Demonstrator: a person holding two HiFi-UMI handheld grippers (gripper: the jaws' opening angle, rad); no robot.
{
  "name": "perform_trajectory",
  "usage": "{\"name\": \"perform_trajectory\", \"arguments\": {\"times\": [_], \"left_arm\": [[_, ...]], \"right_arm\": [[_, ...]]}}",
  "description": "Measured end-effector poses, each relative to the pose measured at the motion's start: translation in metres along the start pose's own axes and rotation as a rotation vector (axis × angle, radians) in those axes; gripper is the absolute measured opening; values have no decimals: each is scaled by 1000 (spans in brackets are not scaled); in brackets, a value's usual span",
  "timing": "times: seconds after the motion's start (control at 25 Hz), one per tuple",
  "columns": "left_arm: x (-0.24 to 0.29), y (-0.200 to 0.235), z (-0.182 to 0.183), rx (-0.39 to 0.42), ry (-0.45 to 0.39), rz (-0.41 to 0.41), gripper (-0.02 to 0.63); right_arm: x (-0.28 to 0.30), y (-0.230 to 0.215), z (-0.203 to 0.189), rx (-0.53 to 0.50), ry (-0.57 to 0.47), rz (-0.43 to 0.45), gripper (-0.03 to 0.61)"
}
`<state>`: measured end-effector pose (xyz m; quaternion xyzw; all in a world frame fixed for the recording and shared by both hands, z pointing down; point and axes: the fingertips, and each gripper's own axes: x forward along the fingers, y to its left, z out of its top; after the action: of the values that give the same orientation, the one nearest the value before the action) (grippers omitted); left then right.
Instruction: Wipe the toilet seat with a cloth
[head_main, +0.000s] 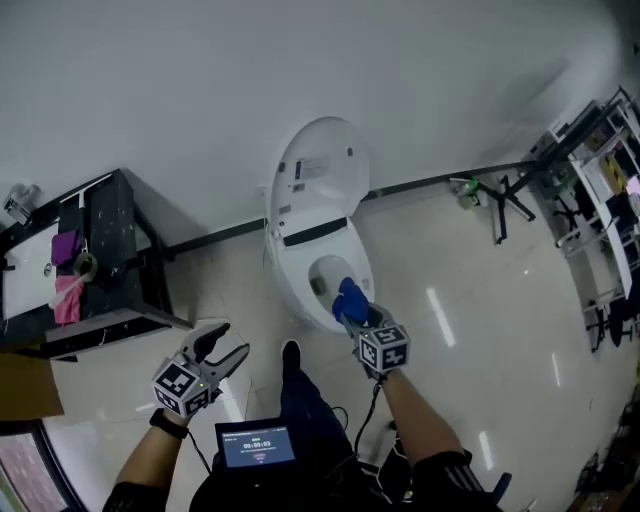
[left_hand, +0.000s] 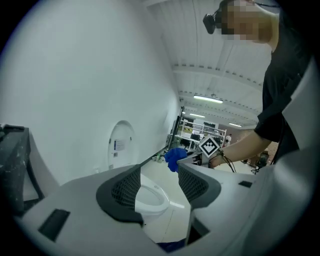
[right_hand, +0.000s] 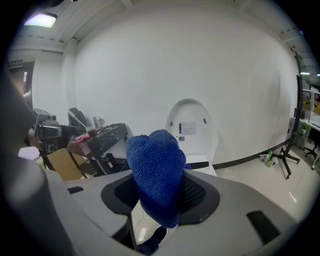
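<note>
A white toilet (head_main: 318, 230) stands against the wall with its lid (head_main: 322, 165) raised; the seat rim (head_main: 352, 262) lies below it. My right gripper (head_main: 352, 312) is shut on a blue cloth (head_main: 350, 298), held at the front right of the seat. In the right gripper view the blue cloth (right_hand: 156, 172) bulges between the jaws, with the toilet lid (right_hand: 192, 127) behind. My left gripper (head_main: 222, 345) hangs open to the left of the toilet, nothing between its fingers. The left gripper view shows the toilet bowl (left_hand: 150, 197) through the gap and the cloth (left_hand: 173, 157) beyond.
A black cabinet (head_main: 110, 255) with pink and purple cloths on top stands at the left. A cardboard box (head_main: 28, 385) sits by it. Metal racks (head_main: 600, 190) and a stand (head_main: 505, 200) are at the right. A screen (head_main: 256, 446) is at my chest.
</note>
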<state>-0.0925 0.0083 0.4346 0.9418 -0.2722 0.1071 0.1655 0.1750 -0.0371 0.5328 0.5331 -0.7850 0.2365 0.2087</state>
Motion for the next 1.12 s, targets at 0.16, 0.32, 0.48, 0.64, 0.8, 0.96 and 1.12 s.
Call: {"name": "perform_trajectory", "arguments": {"times": [0.16,0.32,0.48,0.64,0.8,0.96,1.12], "left_arm": [[87,68,-22,-5,95,-7,244],[174,136,-37,-34,163,6,244],[245,177,-51,-93,169,8,244],[305,204,-71,-113,179,-25,244],[335,211,-91,-208,177,-20,244],[338,221,-121,-265,194,6,244],[336,232,-144,-307,212,40,244]], "right_arm": [[115,-68,-1,23,79,4,206],[213,-131,-5,34,172,-17,204],[296,-169,-46,47,306,12,206],[377,-192,-101,-23,423,31,205],[427,-215,-137,-84,475,-13,206],[464,-230,-175,-131,483,-48,205],[488,-229,-188,-164,468,-24,204]]}}
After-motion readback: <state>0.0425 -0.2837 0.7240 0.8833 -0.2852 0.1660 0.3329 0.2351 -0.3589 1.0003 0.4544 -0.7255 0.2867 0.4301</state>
